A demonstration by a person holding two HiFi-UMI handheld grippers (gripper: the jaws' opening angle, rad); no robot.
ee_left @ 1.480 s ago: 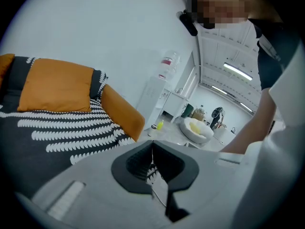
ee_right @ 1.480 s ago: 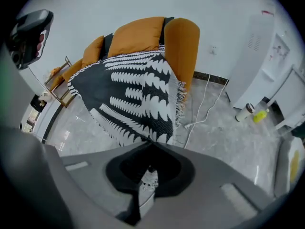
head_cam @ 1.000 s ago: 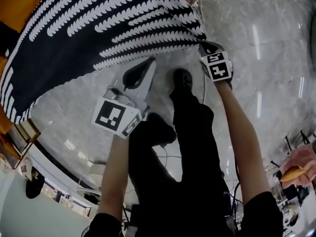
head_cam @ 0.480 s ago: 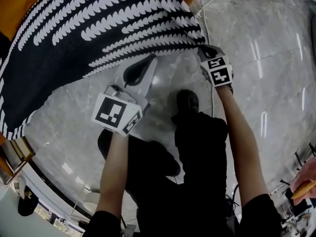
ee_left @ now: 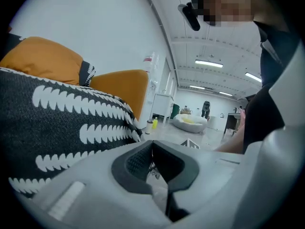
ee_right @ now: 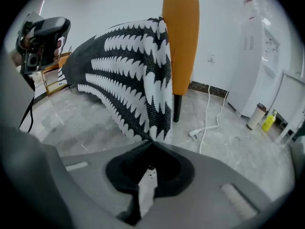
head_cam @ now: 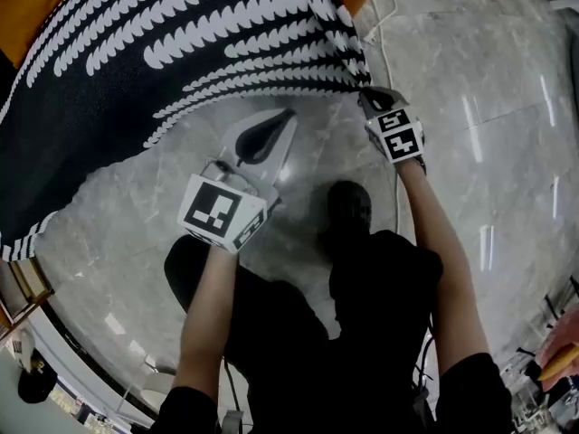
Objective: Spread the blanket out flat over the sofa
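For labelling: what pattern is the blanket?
Blanket: black with white scalloped stripes; head view.

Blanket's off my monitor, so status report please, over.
Right tongs shut on blanket corner. Left tongs shut, empty. Blanket draped on orange sofa, edge hanging off. White cable on floor beside it.

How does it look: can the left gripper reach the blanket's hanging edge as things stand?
Probably yes: the left gripper points at the blanket hem with nothing between, though its shut, empty jaws must open first.
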